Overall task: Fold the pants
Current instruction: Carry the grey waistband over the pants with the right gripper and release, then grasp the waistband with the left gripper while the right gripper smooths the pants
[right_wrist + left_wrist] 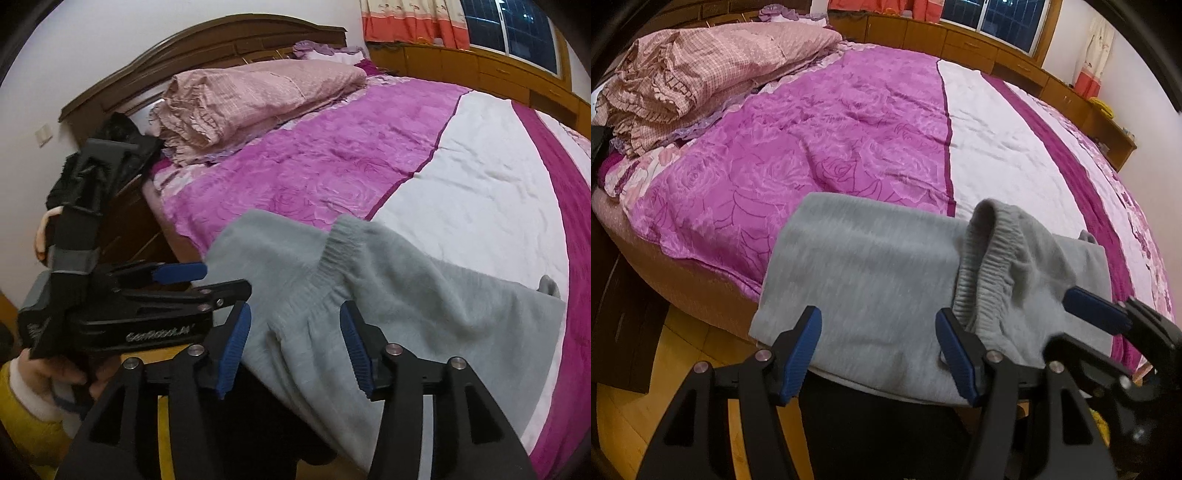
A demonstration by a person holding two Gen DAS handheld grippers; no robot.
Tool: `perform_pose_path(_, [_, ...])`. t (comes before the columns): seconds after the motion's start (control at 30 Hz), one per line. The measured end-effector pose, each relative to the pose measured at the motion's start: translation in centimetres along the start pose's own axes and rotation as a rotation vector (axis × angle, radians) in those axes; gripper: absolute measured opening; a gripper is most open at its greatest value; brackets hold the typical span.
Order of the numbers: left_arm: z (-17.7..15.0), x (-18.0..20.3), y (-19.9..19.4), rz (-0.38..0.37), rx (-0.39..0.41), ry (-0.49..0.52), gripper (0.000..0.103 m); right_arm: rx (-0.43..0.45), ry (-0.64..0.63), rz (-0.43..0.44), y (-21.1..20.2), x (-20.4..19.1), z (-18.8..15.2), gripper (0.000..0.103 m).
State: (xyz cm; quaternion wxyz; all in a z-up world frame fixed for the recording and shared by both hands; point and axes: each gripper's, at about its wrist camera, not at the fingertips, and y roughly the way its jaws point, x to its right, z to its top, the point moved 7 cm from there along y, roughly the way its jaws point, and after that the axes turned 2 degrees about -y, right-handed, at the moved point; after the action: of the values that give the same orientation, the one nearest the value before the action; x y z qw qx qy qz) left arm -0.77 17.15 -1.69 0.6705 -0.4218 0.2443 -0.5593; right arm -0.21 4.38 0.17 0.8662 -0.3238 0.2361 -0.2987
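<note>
Grey sweatpants [871,280] lie folded at the near edge of the bed, with the ribbed elastic waistband [990,258] bunched up on top. They also show in the right wrist view [406,314]. My left gripper [879,350] is open, its blue pads just above the pants' near edge, holding nothing. My right gripper [291,347] is open over the pants near the waistband [340,251], also empty. The right gripper shows at the right edge of the left wrist view [1108,314]. The left gripper shows at the left of the right wrist view [177,280].
The bed carries a purple and white quilted cover [849,129]. A pink checked duvet [701,74] is piled at the head end by the wooden headboard [207,40]. Wooden cabinets [960,37] and a window run along the far side. Wooden floor [628,406] lies below.
</note>
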Motion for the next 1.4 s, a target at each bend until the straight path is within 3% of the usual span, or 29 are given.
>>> perform_pose_path(0.13, [0.1, 0.4, -0.5, -0.021, 0.006, -0.003, 0.068, 0.008, 0.032, 0.023, -1.8, 1.0, -0.5, 0.045])
perform_pose_path(0.3, [0.0, 2.0, -1.0, -0.087, 0.005, -0.001, 0.068, -0.008, 0.106, -0.072, -2.8, 4.8, -1.4, 0.045])
perform_pose_path(0.43, [-0.4, 3.7, -1.1, -0.145, 0.001, 0.011, 0.067, -0.058, 0.205, -0.105, -3.4, 8.0, -3.7, 0.045])
perform_pose_path(0.6, [-1.2, 6.0, -0.3, -0.192, -0.027, 0.059, 0.064, -0.099, 0.238, -0.090, -4.4, 9.3, -6.6, 0.045])
perform_pose_path(0.7, [-1.7, 6.9, 0.9, -0.204, -0.058, 0.051, 0.059, -0.123, 0.262, -0.088, -4.3, 9.6, -8.1, 0.044])
perform_pose_path(0.73, [-1.8, 7.0, 1.2, -0.208, -0.071, 0.039, 0.050, -0.131, 0.275, -0.082, -4.1, 9.6, -8.5, 0.044])
perform_pose_path(0.77, [-1.9, 7.1, 1.5, -0.217, -0.080, 0.027, 0.034, -0.136, 0.280, -0.080, -4.0, 9.6, -8.7, 0.044])
perform_pose_path(0.8, [-2.0, 7.1, 1.7, -0.214, -0.082, 0.016, 0.027, -0.140, 0.282, -0.079, -3.8, 9.6, -8.8, 0.045])
perform_pose_path(0.87, [-1.9, 6.9, 1.6, -0.225, -0.074, 0.006, 0.023, -0.145, 0.275, -0.076, -3.6, 9.3, -8.9, 0.044])
perform_pose_path(1.03, [-2.1, 5.9, -0.2, -0.234, -0.051, 0.024, 0.022, -0.138, 0.272, -0.065, -4.1, 9.2, -9.1, 0.044])
perform_pose_path(1.2, [-4.1, 4.7, 3.3, -0.202, -0.168, -0.042, 0.027, -0.193, 0.305, -0.066, -3.2, 9.8, -9.9, 0.044])
perform_pose_path(1.4, [-3.9, 5.1, 2.9, -0.175, -0.144, -0.002, 0.036, -0.266, 0.315, -0.069, -2.2, 10.1, -10.7, 0.043])
